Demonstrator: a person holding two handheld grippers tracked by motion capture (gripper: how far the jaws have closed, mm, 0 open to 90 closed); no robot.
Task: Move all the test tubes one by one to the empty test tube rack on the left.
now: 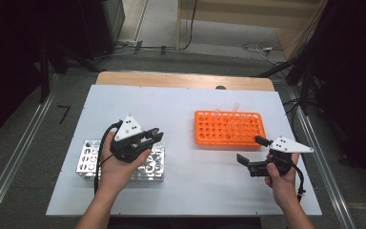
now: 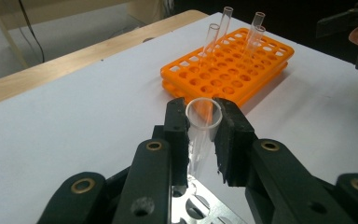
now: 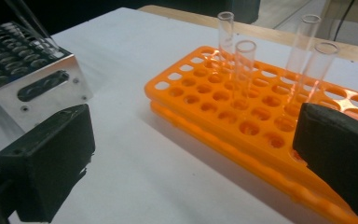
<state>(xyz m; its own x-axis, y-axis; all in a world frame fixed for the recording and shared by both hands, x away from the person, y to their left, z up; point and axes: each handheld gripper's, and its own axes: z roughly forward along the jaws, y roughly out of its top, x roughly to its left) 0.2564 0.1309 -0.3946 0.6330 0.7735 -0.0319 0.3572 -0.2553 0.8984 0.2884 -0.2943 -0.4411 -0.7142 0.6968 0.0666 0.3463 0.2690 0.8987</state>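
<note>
While the left claw (image 2: pixel 204 133) is clenched on a clear glass test tube (image 2: pixel 203 122), the tube is seen in the left gripper view standing upright between the two black pads, its open rim just above their tips and its body running down through the gap toward the metal rack (image 2: pixel 200 210) below. The pads press on the tube from both sides. In the high view the left claw (image 1: pixel 153 136) is held over the metal rack (image 1: pixel 89 160), which stands on the left part of the white bench (image 1: pixel 181 186); the tube itself cannot be made out there.

The right claw (image 1: pixel 249 150) is released, its jaws spread wide with nothing between them, and it is held just in front of the orange rack (image 1: pixel 228 128), near that rack's right end. In the right gripper view the two pads stand far apart at the picture's edges, and the orange rack (image 3: pixel 223 109) lies between and beyond them with four clear tubes (image 3: pixel 244 70) standing in its holes. The metal rack (image 3: pixel 32 79) is seen at the upper left of that view, well apart from the orange one. The same four tubes (image 2: pixel 256 32) are seen standing in the orange rack (image 2: pixel 223 74) beyond the held tube.
</note>
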